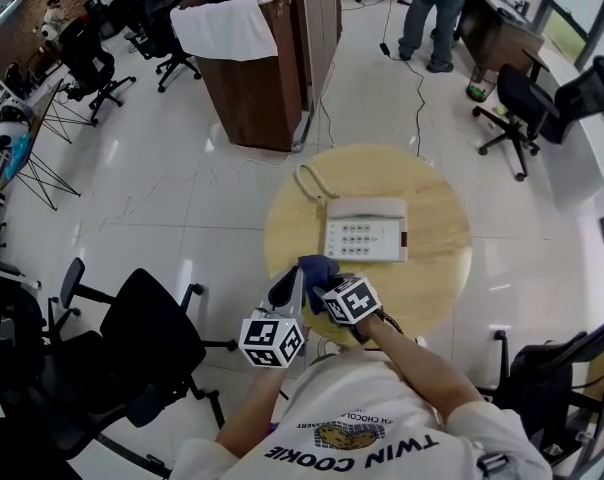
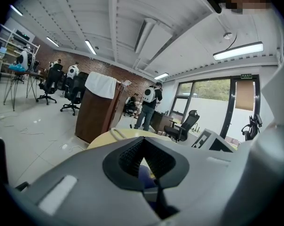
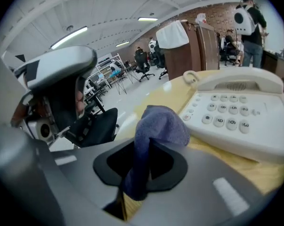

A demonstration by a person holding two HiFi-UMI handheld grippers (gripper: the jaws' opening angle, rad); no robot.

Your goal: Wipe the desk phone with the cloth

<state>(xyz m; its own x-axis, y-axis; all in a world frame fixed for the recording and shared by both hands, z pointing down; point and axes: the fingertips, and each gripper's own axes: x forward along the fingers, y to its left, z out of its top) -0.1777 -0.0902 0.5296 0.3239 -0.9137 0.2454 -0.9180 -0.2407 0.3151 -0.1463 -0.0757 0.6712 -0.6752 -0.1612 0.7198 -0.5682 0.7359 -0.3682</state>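
Desk phone sits flat near the middle of the round wooden table, with the handset in its cradle along the far edge and the coiled cord trailing off the phone's far-left corner.

Cloth: blue, bunched, just off the phone's near-left corner and not yet touching it.

Right gripper: jaws clamped on a fold of the cloth, with a rounded wad standing proud of the tips toward the phone's keypad.

Left gripper: jaw tips closed together. A patch of blue shows low in the gap behind them; whether any cloth is pinched there cannot be told. It lies beside the right gripper, on the phone's near-left side.

Handling assessment:
- The cloth looks soft and limp and is likely to drape and slip. The present hold on a gathered fold seems sound, leaving a pad free to wipe.
- The phone looks like a light, hard plastic shell on a smooth top, so it would probably slide under a sideways stroke.
- The handset sits loose and could be knocked off its cradle.
- Bracing the body at its near-left edge with the left gripper appears advisable, keeping clear of the keys and cord.
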